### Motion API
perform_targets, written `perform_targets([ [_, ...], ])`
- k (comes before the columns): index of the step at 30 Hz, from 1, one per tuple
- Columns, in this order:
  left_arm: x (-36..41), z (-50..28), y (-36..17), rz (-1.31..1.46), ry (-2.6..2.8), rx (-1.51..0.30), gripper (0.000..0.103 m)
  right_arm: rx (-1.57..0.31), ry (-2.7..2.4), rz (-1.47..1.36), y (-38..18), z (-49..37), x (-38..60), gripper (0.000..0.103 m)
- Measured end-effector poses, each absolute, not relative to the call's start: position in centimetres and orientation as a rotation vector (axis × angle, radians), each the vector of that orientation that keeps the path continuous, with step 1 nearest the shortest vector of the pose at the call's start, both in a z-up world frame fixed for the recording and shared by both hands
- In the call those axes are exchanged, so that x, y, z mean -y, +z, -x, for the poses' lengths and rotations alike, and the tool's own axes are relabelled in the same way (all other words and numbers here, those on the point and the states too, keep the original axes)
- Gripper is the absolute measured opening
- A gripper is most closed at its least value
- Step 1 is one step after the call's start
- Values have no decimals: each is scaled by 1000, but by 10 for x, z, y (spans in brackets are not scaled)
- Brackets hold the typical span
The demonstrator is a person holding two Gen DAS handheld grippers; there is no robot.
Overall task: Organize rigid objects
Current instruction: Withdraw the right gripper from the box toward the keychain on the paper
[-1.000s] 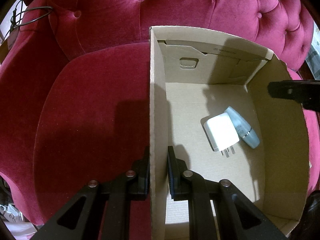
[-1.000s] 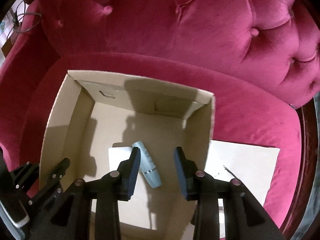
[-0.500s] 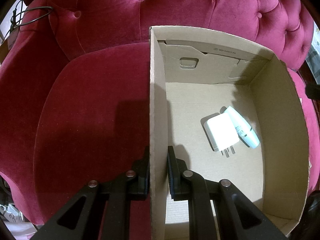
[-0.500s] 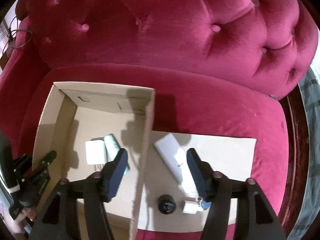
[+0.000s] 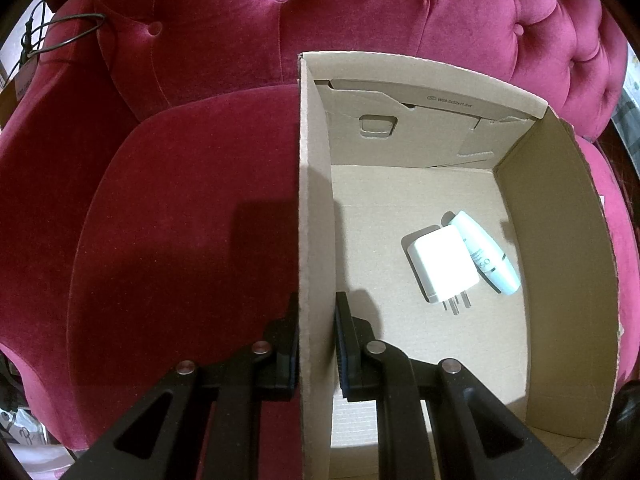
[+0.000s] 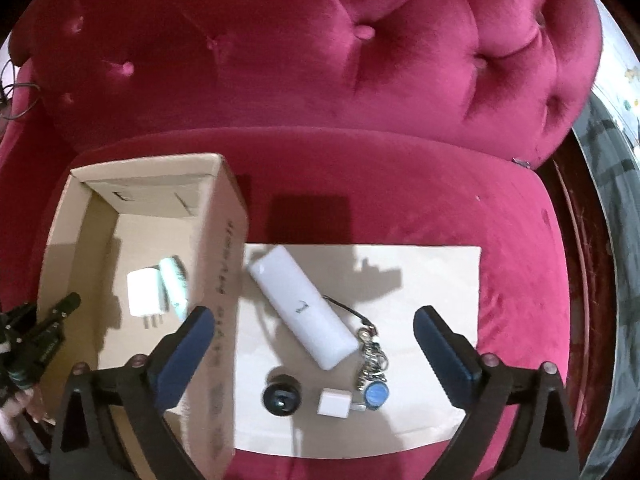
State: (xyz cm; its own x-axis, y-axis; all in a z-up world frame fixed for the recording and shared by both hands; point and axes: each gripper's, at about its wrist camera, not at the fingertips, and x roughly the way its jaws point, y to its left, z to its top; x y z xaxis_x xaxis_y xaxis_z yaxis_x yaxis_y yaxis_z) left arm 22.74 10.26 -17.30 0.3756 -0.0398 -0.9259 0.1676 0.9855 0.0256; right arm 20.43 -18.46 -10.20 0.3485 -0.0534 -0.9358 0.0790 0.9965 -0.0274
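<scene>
My left gripper [image 5: 316, 332] is shut on the left wall of an open cardboard box [image 5: 314, 200] that stands on a red velvet sofa. Inside the box lie a white plug adapter [image 5: 442, 266] and a pale blue tube [image 5: 486, 254] side by side. My right gripper [image 6: 314, 330] hangs above a flat cardboard sheet [image 6: 432, 280] right of the box [image 6: 224, 248], its jaws opening wide with nothing between them. On the sheet lie a white power bank [image 6: 302, 304], a black round object [image 6: 280, 394], a small white cube [image 6: 332, 402] and a key ring with a blue tag [image 6: 374, 374].
The tufted sofa back [image 6: 320, 48] rises behind everything. Bare seat cushion [image 5: 180, 220] lies left of the box. A dark cable [image 5: 60, 36] hangs at the far left. The left gripper and a hand [image 6: 24, 352] show at the right wrist view's left edge.
My right gripper moved right, from over the box to over the cardboard sheet, and its jaws spread wide. The tube stays in the box. The left gripper kept still.
</scene>
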Motion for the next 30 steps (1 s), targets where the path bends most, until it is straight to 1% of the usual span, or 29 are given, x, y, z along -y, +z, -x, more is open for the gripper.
perform_targets([
  [16,-102,-228,-173,-126,-133,-1180,15,-1249,-150,-42,-157,-177,233,103],
  [30,-100,-227,-173,-135,-129,-1181,15,-1355,-174,-56,-209,-168,257,103],
])
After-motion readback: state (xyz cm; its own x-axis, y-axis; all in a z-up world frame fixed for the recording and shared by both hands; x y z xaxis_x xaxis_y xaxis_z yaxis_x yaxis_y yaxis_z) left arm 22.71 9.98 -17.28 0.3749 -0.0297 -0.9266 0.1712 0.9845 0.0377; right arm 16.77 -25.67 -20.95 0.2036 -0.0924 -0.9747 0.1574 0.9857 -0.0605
